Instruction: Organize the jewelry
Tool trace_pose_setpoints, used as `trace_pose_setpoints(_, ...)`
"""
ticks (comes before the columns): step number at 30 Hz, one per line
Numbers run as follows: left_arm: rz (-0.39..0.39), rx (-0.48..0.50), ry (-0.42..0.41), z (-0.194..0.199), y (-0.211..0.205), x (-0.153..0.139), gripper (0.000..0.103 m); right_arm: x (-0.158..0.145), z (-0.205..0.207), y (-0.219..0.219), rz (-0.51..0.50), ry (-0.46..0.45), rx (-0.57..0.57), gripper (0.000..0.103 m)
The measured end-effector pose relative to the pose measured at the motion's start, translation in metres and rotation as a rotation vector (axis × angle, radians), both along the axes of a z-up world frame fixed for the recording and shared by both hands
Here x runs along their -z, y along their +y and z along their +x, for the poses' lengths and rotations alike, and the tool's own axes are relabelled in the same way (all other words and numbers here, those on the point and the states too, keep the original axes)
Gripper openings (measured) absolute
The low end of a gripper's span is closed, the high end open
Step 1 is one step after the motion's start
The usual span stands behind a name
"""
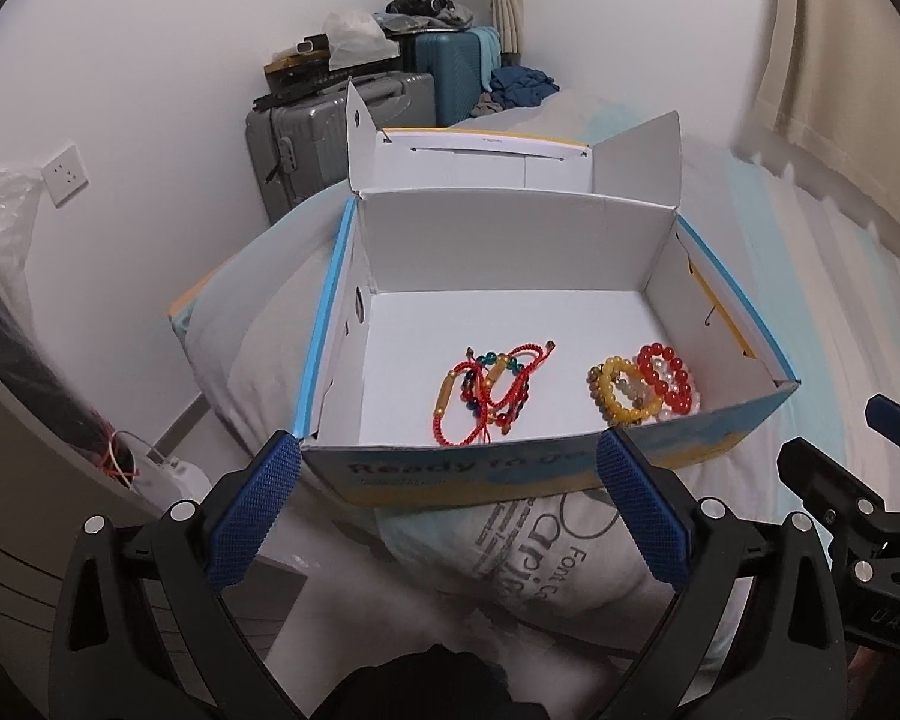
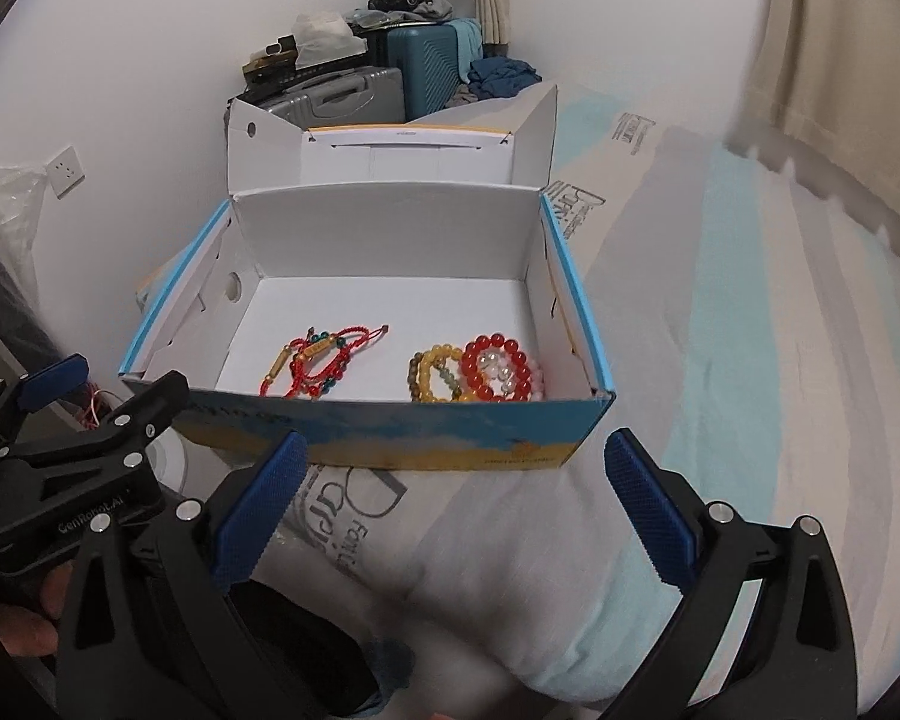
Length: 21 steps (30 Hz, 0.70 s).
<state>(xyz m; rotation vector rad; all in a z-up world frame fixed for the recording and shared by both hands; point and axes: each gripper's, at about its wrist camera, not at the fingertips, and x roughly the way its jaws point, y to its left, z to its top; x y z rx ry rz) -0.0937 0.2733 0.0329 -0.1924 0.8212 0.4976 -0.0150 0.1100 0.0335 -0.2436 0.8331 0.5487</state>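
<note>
While both grippers hang back from the cardboard box [image 1: 570, 468], its lid folded open behind it, the jewelry lies sorted on the white floor in two lots — red cord bracelets [image 1: 486, 390] to the left, beaded bracelets [image 1: 642, 387] stacked against the right wall, likely so like stays with like. The left gripper [image 1: 450, 504] has its fingers spread wide and empty just short of the front wall; the right gripper [image 2: 456, 498] is equally wide, holding nothing. The box rests on a printed pillow [image 2: 498, 540] on the bed. Only the right wrist view shows pale pink beads under the red strand — and the striped bedsheet [image 2: 720, 360] beyond.
</note>
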Motion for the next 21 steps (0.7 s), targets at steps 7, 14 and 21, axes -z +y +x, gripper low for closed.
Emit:
trace_pose_setpoints(7, -0.001, -0.007, 0.023, 0.0029, -0.0008, 0.0054, 0.097, -0.0016, 0.0017, -0.0016, -0.005, -0.003, 0.011, 0.095)
trace_pose_setpoints(14, 0.005, -0.006, 0.023, 0.0067, -0.0024, 0.0060, 0.097, -0.0008, 0.0039, -0.0026, -0.005, -0.002, 0.014, 0.095)
trace_pose_setpoints(21, 0.004, -0.005, 0.022, 0.0079, -0.0028, 0.0062, 0.097, 0.0004, 0.0045, -0.0026, -0.007, 0.001, 0.009, 0.095)
